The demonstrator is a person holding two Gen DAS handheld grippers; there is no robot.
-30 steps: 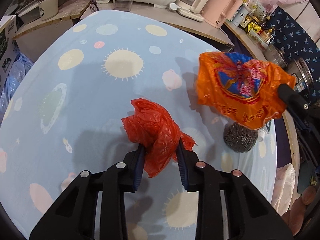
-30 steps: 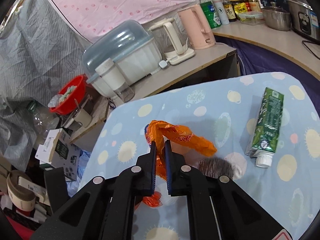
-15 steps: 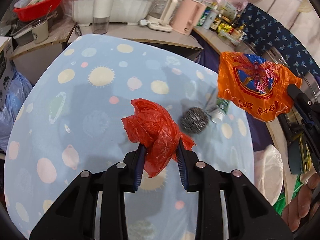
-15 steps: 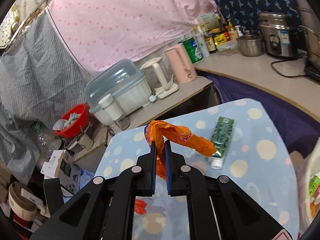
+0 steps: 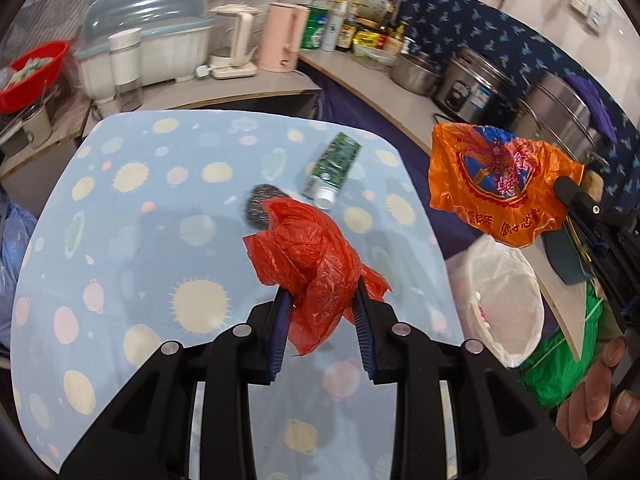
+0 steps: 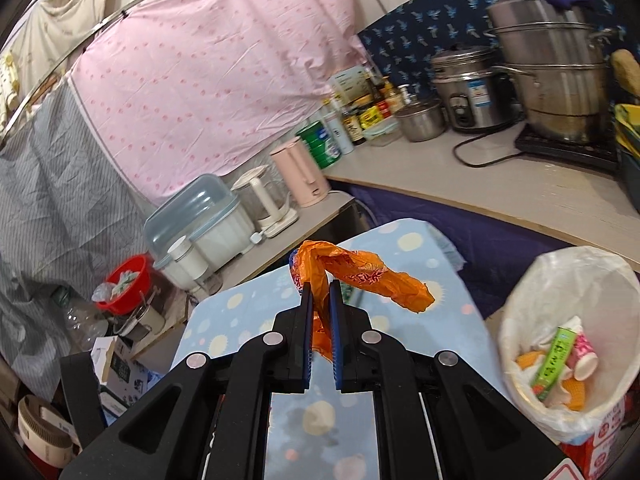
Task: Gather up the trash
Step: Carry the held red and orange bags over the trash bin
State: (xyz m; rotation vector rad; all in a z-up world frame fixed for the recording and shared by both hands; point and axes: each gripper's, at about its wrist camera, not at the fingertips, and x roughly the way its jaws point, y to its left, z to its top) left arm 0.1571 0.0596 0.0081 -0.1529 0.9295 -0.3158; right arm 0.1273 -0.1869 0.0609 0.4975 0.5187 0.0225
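My left gripper (image 5: pixel 322 298) is shut on a crumpled red plastic bag (image 5: pixel 310 258), held above the blue spotted tablecloth (image 5: pixel 140 220). Pinched in my right gripper (image 6: pixel 320 294) hangs an orange printed plastic bag (image 6: pixel 360 274); in the left wrist view the same orange bag (image 5: pixel 496 184) hangs at the right, above and left of a white-lined trash bin (image 5: pixel 508 300). In the right wrist view that bin (image 6: pixel 568 344) sits at the lower right with cups and a green wrapper inside. A steel scourer (image 5: pixel 260 204) and a green toothpaste tube (image 5: pixel 332 168) lie on the table.
Behind the table, a counter carries a dish rack (image 5: pixel 148 52), a pink kettle (image 5: pixel 280 36), bottles, a rice cooker (image 6: pixel 468 92) and steel pots (image 6: pixel 556 80). A red basin (image 6: pixel 128 284) and boxes stand at the left. A person's fingers (image 5: pixel 596 396) show at the lower right.
Both grippers rose and swung right with their bags, away from the table middle. The trash bin has come into view at the right in both views.
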